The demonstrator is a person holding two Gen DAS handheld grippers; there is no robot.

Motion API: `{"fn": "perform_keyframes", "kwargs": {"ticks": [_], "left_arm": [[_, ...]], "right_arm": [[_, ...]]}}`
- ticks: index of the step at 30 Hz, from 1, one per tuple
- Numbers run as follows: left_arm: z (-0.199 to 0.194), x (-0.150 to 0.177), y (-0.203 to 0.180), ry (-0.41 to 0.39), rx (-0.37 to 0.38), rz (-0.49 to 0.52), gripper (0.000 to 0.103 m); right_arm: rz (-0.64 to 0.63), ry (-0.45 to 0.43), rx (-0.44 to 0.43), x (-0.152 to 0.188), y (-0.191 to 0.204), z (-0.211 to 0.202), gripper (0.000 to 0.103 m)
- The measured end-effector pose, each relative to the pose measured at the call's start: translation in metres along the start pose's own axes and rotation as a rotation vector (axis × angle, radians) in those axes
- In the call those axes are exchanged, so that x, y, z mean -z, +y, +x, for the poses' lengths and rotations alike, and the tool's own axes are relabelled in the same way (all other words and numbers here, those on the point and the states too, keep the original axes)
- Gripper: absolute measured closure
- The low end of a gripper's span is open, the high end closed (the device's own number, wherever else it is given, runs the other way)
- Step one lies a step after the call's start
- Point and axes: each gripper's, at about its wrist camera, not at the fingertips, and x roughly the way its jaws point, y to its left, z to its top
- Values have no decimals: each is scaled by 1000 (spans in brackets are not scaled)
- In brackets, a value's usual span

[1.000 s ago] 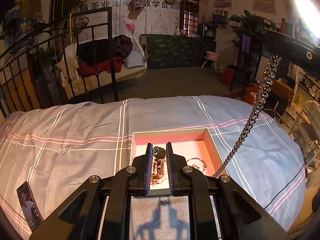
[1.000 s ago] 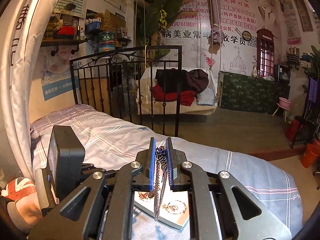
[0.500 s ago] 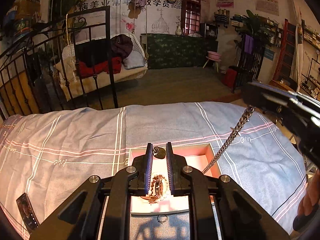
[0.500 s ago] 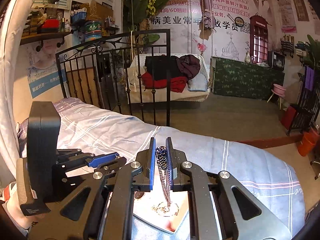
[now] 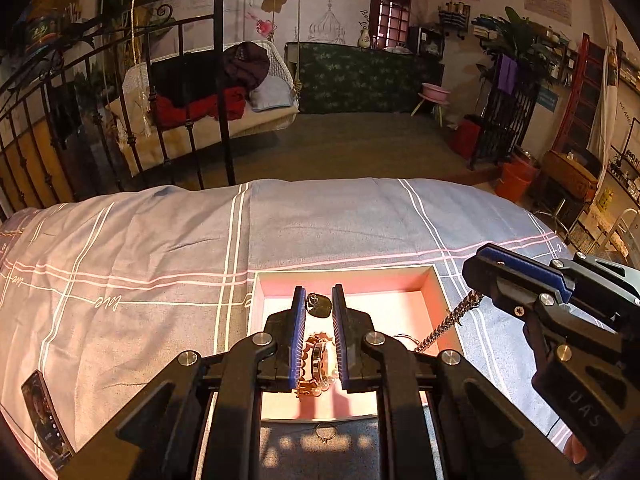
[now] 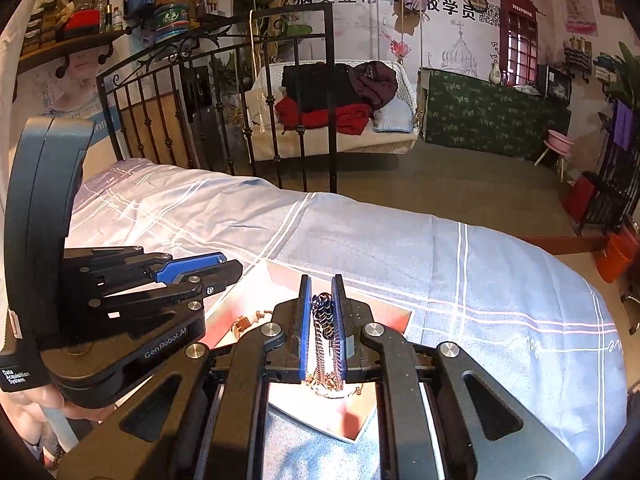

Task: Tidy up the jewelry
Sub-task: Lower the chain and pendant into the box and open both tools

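Observation:
A shallow pink-lined box lies on the striped bedspread. My left gripper is shut on a small dark pendant and holds it over the box; a gold pearl bracelet lies in the box below it. My right gripper is shut on a silver chain, whose lower end hangs down into the box. In the left wrist view the right gripper is at the right, with the chain slanting into the box.
A small ring lies on the bedspread just in front of the box. A phone lies at the bed's near left. A black iron bed rail stands behind. The left gripper shows at the left of the right wrist view.
The right gripper has come down and closer to the box, lowering the chain into it. The left gripper has stayed over the box with the pendant.

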Motion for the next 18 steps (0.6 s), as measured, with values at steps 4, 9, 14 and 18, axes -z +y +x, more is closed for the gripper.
{"fn": "perform_keyframes", "kwargs": {"ticks": [4,9,14,18], "left_arm": [[12,4,0,39,1,-9,90],[33,12,-1,95,-9,-12,90],[55,17,-4,148,-23,0,90],[68,20,-5,181,-27,10,90]], "right_arm": [[0,46,9,9,0,15,92],[3,129,24,23,-4,41,92],[6,193,29,40,-6,63,92],[-6,219,31,46,-3,73,92]]}}
